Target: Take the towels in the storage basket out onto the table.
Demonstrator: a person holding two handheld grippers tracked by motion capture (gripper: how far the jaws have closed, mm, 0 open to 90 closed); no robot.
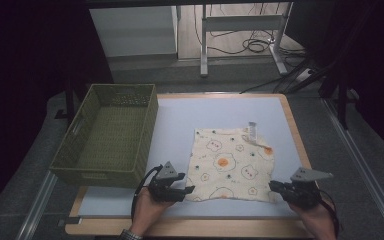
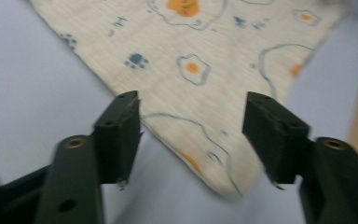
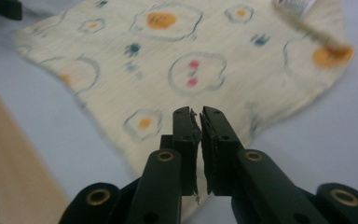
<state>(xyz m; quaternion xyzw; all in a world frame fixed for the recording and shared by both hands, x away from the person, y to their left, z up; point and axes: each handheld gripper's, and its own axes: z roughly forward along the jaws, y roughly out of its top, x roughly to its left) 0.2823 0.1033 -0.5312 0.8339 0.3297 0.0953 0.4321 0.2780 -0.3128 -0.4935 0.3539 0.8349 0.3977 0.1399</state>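
Note:
A cream cloth [image 1: 232, 165] printed with fried eggs and bear faces lies flat on the pale blue mat [image 1: 205, 112]. My left gripper [image 1: 189, 190] rests at the cloth's near-left corner. In the left gripper view that corner of the cloth [image 2: 191, 56] lies between the spread jaws of the left gripper [image 2: 191, 130], and neither pad touches it. My right gripper [image 1: 272, 186] sits at the near-right corner. In the right gripper view its jaws [image 3: 199, 116] stand together over the edge of the cloth [image 3: 191, 70], and I cannot tell whether fabric is pinched.
A green woven basket [image 1: 100, 177] stands on the table's left side, next to the left gripper. A white label [image 1: 252, 131] sticks out at the cloth's far right corner. The wooden table edge [image 1: 180, 227] runs just in front of both hands.

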